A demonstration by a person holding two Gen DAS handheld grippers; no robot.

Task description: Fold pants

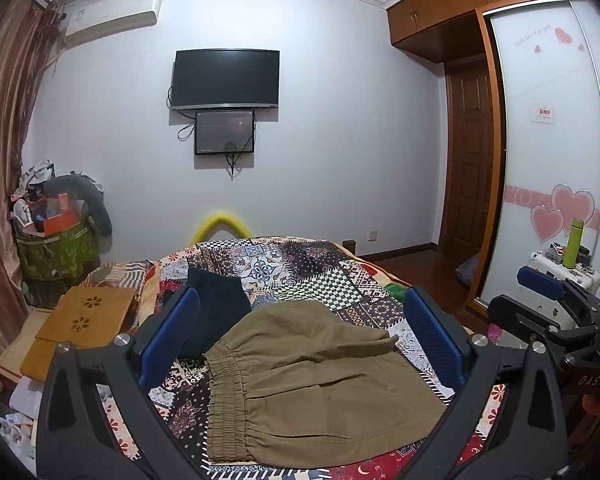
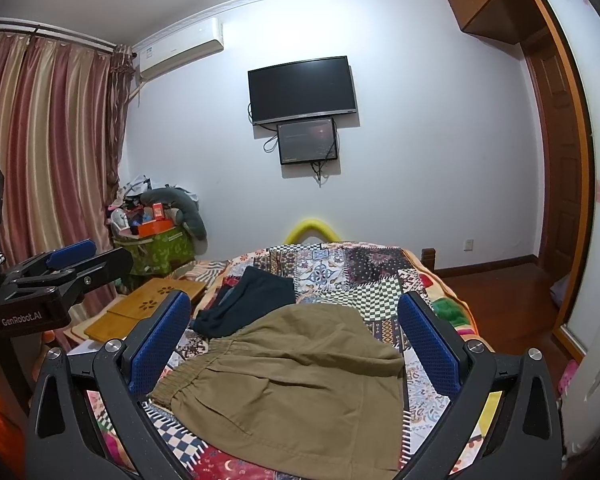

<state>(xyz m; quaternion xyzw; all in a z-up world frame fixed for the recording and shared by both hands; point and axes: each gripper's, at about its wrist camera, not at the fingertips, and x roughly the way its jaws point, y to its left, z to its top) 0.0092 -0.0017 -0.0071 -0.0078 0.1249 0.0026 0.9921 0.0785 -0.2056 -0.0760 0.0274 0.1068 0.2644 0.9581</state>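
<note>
Navy garment (folded) just behind khaki pants

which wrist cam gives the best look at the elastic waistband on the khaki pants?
Left wrist: the waistband runs nearly its whole gathered length in clear view. In the right wrist view the waistband is seen at a shallower angle, its near end hidden behind the right hand-held gripper's finger.

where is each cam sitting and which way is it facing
Left wrist: on the left tool, above the near end of the bed, facing the wall-mounted black television; its open blue-padded fingers frame the olive-khaki cotton pants; the right tool shows at right.
Right wrist: on the right tool, same heading; the left tool shows at left.
Shared: pants, patchwork quilt, television.
</note>
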